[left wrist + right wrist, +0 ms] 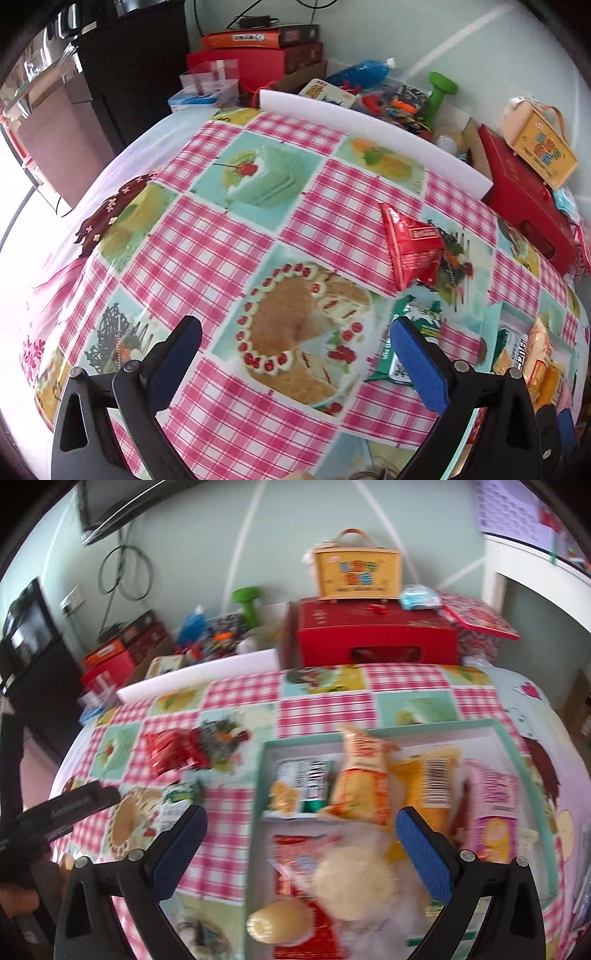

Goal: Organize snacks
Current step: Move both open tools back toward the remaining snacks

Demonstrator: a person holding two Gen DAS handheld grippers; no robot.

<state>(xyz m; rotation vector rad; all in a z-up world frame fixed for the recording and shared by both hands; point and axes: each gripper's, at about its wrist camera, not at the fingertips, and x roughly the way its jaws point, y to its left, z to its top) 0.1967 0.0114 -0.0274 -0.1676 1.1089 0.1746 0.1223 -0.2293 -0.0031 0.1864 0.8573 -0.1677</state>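
Nearby, red packet (412, 245) beside green packet (410, 343)

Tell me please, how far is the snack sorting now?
Mostly done: several packets already lie in the teal box. Nothing is in hand; the left gripper and right gripper are open and empty. Left: the red packet and green packet on the tablecloth.

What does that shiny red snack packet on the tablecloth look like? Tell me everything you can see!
The red snack packet is a shiny, crinkly foil-looking bag, puffed into a pointed, wedge-like shape, with a small label strip across the front whose print is too blurry to read. It looks sealed. It lies alone on the checked tablecloth, partly over a picture square, outside the teal-rimmed box. Nothing else touches it; a green packet lies nearby, apart from it.
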